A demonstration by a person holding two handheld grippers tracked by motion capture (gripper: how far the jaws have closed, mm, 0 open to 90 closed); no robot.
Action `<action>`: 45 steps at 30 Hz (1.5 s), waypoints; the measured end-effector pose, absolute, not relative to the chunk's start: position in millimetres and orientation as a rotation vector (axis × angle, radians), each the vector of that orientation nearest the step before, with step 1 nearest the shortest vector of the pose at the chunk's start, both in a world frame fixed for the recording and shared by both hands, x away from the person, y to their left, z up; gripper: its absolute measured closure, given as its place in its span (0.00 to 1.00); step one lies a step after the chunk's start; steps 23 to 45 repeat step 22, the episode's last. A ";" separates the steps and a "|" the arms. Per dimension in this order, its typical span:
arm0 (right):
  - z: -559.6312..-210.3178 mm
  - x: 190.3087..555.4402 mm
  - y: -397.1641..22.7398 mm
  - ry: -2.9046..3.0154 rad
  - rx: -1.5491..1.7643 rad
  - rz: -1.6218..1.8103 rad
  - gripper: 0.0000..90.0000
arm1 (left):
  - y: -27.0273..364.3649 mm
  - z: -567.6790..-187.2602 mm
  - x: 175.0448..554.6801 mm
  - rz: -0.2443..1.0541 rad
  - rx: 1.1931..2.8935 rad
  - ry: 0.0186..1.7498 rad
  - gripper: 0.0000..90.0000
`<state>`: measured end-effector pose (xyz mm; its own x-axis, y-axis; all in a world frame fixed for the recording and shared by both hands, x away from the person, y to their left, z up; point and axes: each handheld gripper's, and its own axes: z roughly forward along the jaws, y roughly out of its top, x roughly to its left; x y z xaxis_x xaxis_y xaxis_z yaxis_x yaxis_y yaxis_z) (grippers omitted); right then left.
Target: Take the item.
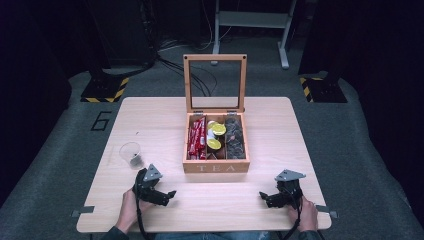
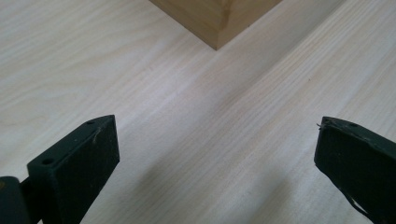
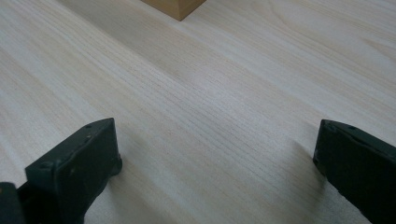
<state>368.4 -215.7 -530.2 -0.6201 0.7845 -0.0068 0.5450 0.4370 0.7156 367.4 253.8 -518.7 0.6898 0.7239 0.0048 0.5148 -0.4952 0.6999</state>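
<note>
A wooden tea box point(image 1: 216, 145) stands mid-table with its glass-paned lid point(image 1: 215, 82) upright. Inside are red packets point(image 1: 197, 138) on the left, yellow-topped cups point(image 1: 216, 136) in the middle and dark sachets point(image 1: 235, 140) on the right. My left gripper point(image 1: 169, 196) rests low at the table's front left, open, its jaws empty and aimed at the box's corner point(image 2: 217, 21). My right gripper point(image 1: 264, 198) sits at the front right, open and empty too. In the left gripper view, the left gripper point(image 2: 217, 140) has only bare wood between its jaws. In the right gripper view, the right gripper point(image 3: 217, 140) does too, with the box's corner point(image 3: 175, 7) ahead.
A clear plastic cup point(image 1: 131, 153) with something dark at its bottom stands left of the box, just beyond my left gripper. The light wooden table point(image 1: 150, 120) is bordered by grey floor. Stand bases with yellow-black tape point(image 1: 105, 90) lie behind.
</note>
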 end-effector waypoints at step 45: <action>-530.4 368.0 -215.3 2.353 1.145 0.992 0.00 | 245.1 -531.4 368.4 0.416 2.184 0.948 0.00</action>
